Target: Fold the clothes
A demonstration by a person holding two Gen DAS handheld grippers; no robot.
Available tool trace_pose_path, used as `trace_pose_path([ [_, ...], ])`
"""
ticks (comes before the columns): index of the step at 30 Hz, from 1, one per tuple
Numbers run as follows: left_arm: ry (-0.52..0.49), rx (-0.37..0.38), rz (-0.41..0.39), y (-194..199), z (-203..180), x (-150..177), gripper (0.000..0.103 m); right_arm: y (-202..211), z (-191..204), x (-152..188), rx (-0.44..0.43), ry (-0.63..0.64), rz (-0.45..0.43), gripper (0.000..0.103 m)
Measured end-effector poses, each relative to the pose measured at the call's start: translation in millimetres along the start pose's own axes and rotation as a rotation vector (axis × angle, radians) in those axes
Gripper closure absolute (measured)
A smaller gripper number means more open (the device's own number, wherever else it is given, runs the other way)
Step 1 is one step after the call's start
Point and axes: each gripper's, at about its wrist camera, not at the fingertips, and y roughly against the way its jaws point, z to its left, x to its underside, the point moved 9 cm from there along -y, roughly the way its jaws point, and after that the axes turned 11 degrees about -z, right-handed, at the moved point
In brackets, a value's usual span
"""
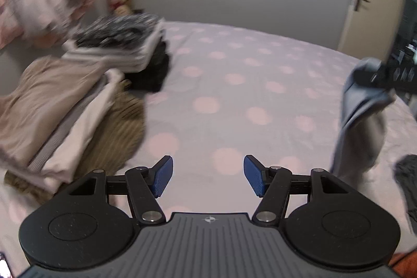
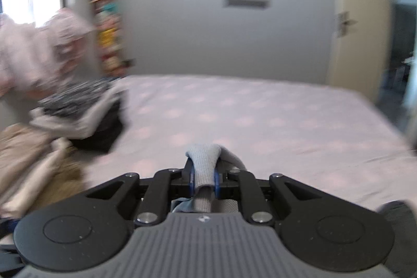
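Right gripper (image 2: 204,177) clamps bunched grey-blue garment (image 2: 206,163), lifted above bed (image 2: 260,116) to let it hang free. Left gripper (image 1: 208,175) wide, empty, ready to catch edge. Folded stacks (image 1: 78,95) at left.

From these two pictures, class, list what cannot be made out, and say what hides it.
- Grey garment, right wrist view: the right claw covers most of it, so its type is unclear.
- Same garment, left wrist view: the lower part is blurred.
- Folded clothes, both views: motion blur smears the individual pieces.
- Doorway: cut off by the edge.
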Motion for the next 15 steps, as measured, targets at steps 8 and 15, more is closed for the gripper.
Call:
trace_pose_path([
  [8, 0.016, 0.007, 0.041, -23, 19, 16, 0.032, -53, 41, 89, -0.039, 0.062, 0.18, 0.054],
  [15, 0.031, 0.105, 0.039, -39, -4, 23, 0.032, -39, 2, 83, 0.016, 0.128, 0.081, 0.028],
])
